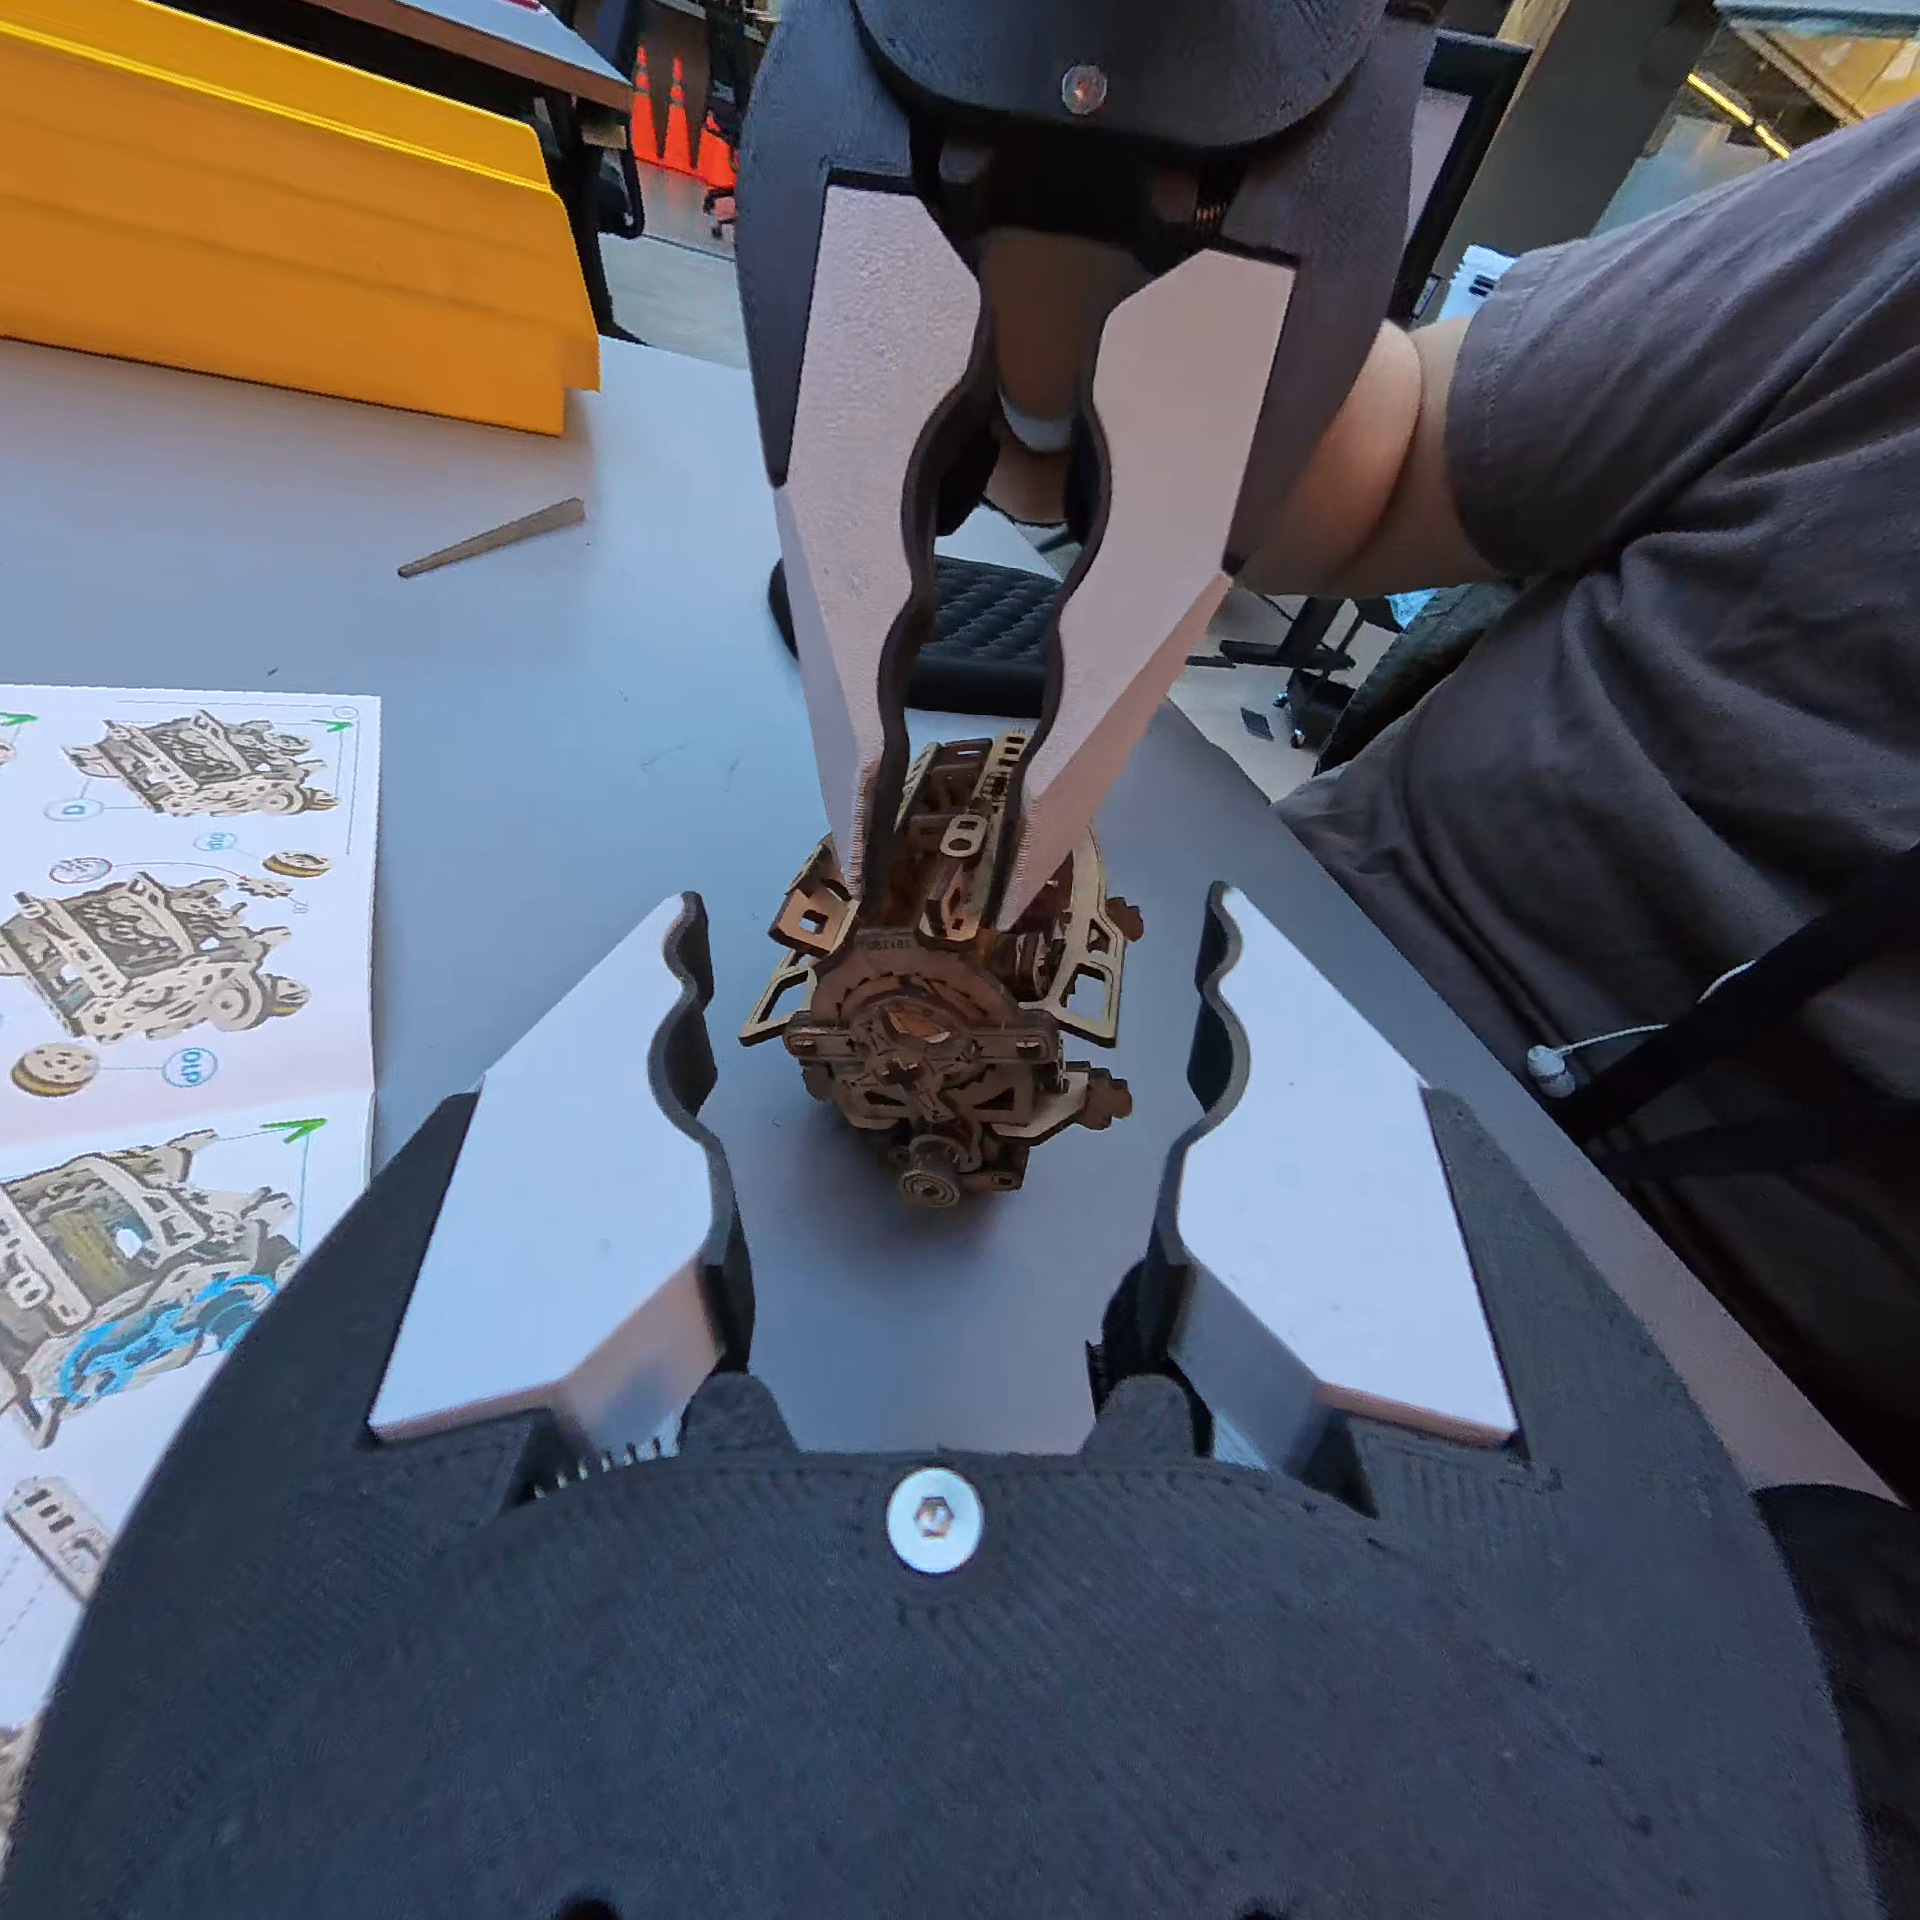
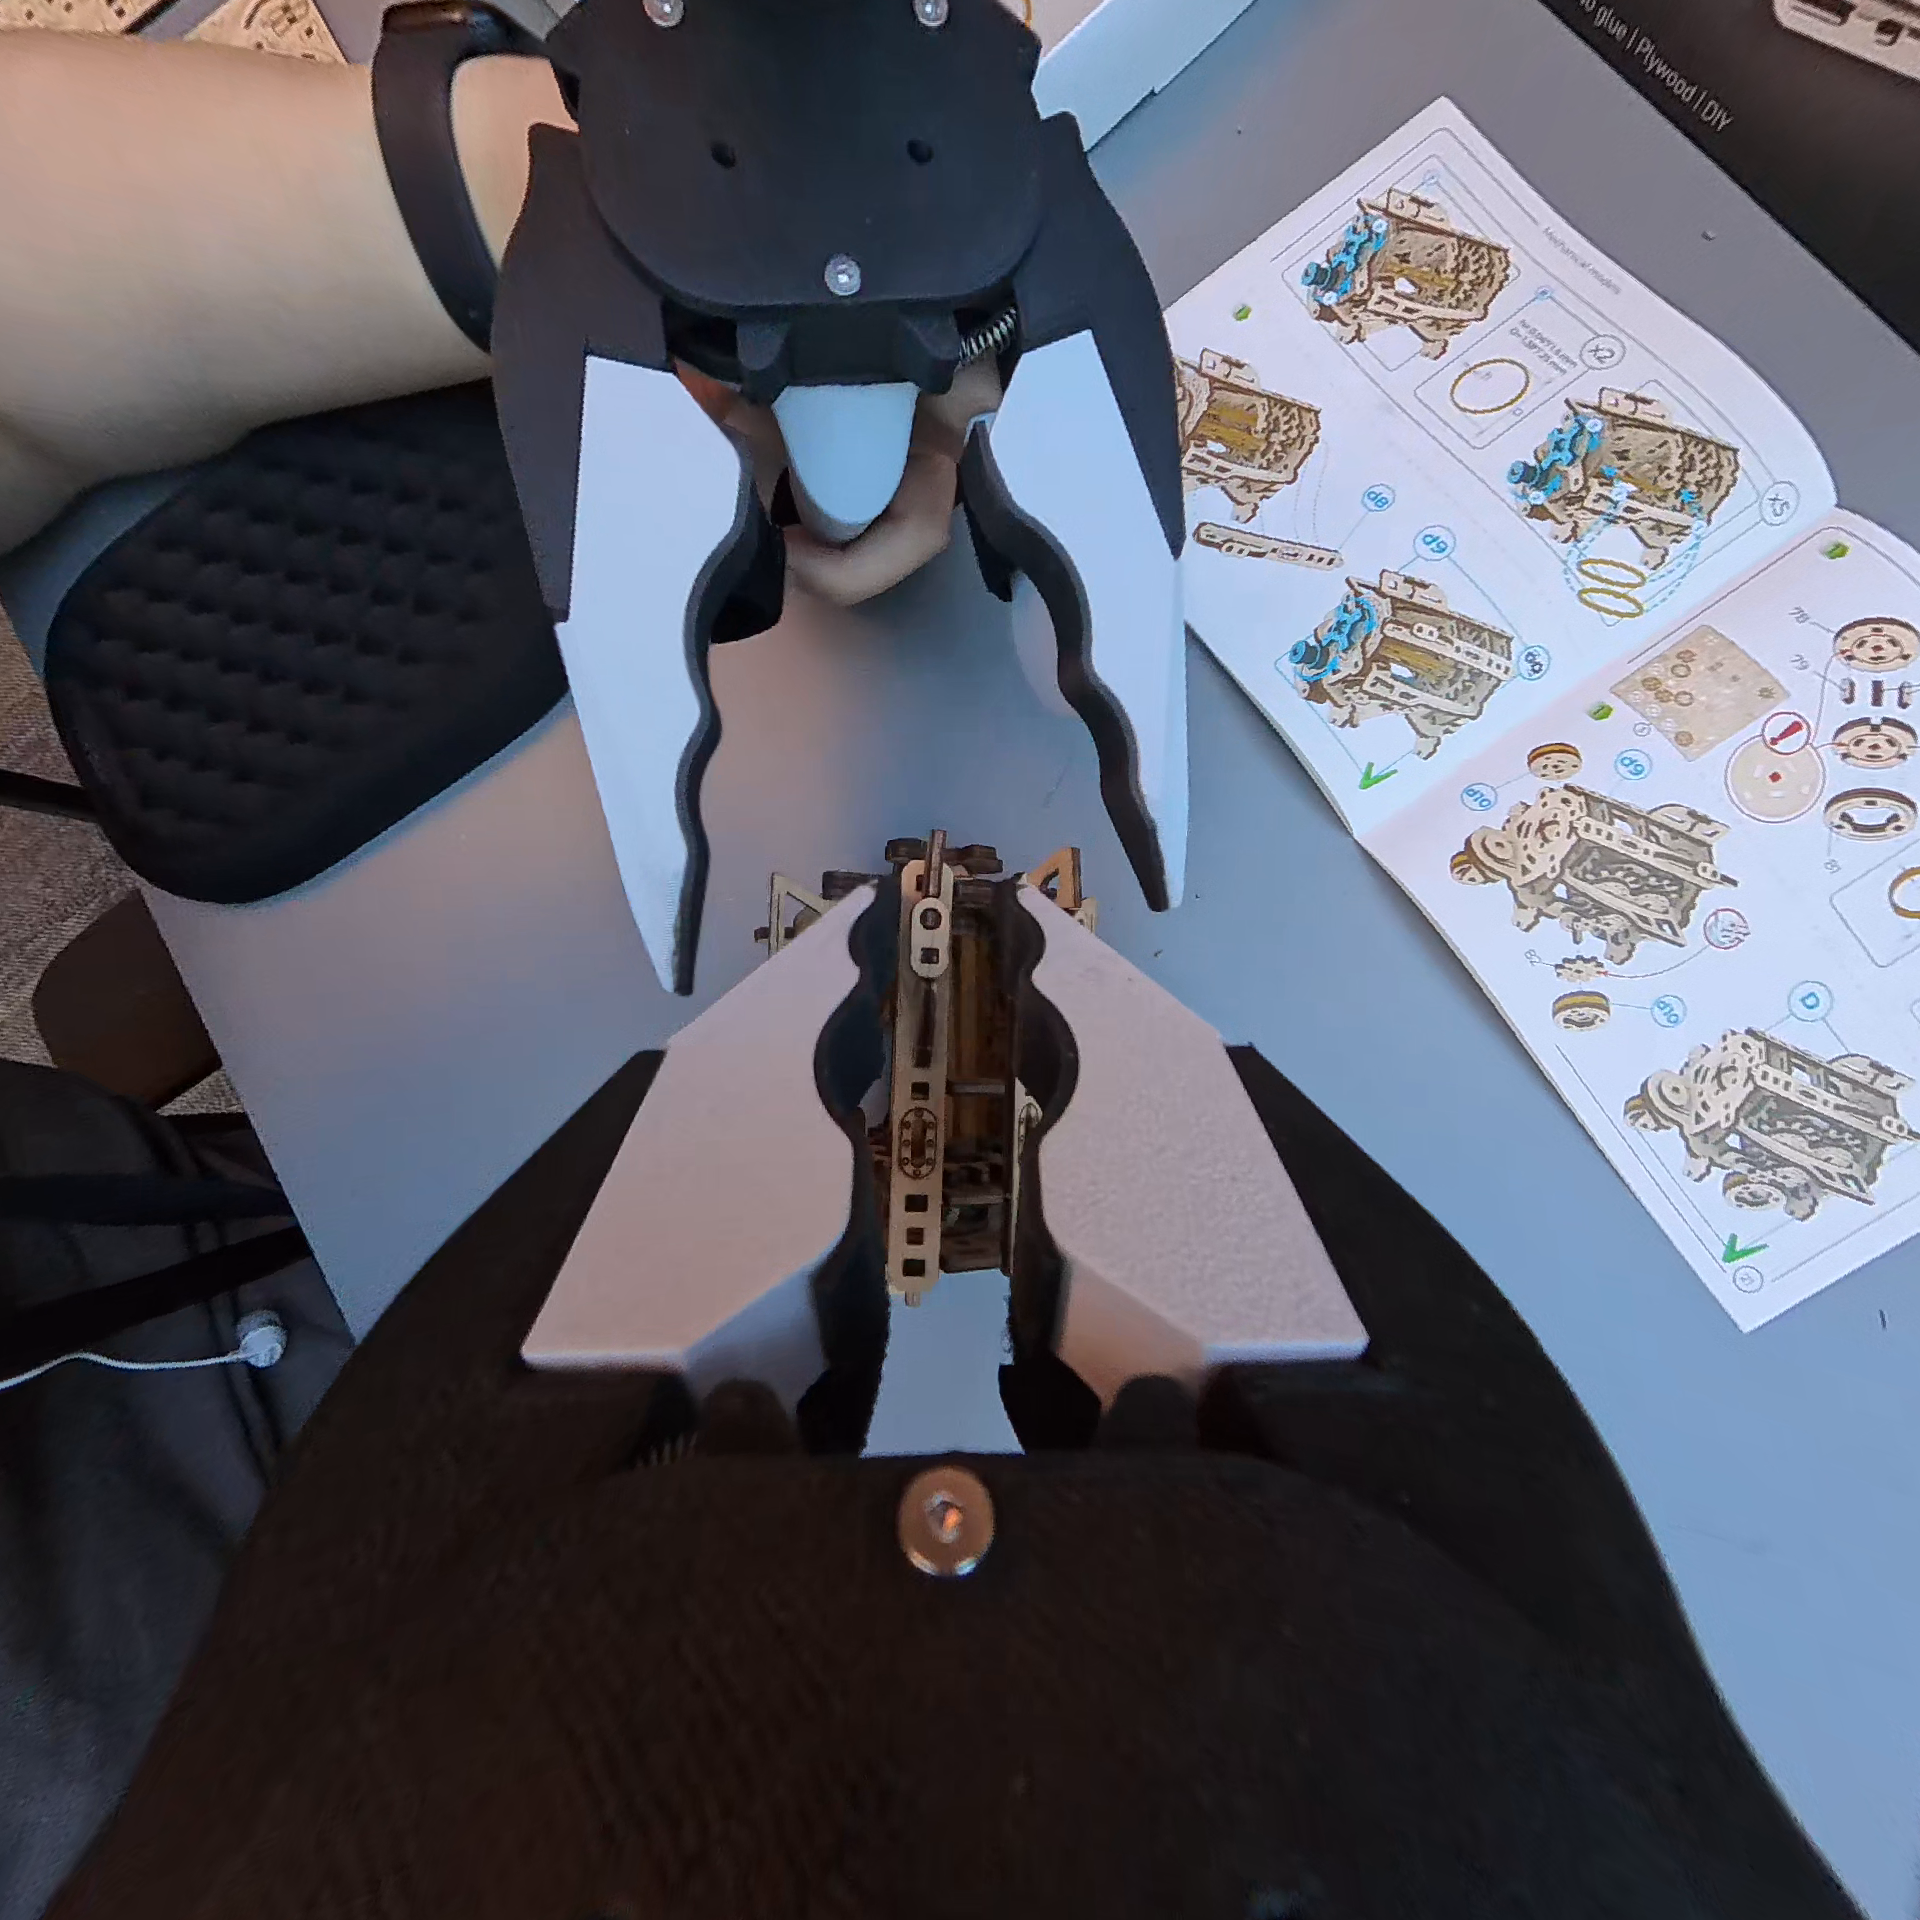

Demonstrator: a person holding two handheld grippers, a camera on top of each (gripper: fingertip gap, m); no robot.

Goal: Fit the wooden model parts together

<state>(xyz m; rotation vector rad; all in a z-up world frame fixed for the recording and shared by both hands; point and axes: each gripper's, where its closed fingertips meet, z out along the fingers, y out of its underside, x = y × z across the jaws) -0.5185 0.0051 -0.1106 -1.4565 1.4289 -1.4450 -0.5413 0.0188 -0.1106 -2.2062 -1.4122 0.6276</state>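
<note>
The brown laser-cut wooden model (image 1: pixel 940 997) — a boxy engine-like assembly of gears and lattice plates — stands on the flat grey table (image 1: pixel 582 665), at the centre of the left wrist view. The right gripper (image 1: pixel 935 883), black with white finger plates and wavy dark pads, comes in from 12 o'clock and is clenched on the model's upper frame; in its own view its fingers squeeze the narrow body on both sides (image 2: pixel 951 1039). The left gripper (image 1: pixel 956 1039) is released, its fingers spread wide to either side of the model and not touching it.

At 9 o'clock in the left view lies a white printed instruction booklet (image 1: pixel 187 935), open flat. A stack of yellow plastic bins (image 1: pixel 270 239) sits at 10 o'clock, with a thin tapered wooden stick (image 1: pixel 494 537) just below it — lying loose on the table.
</note>
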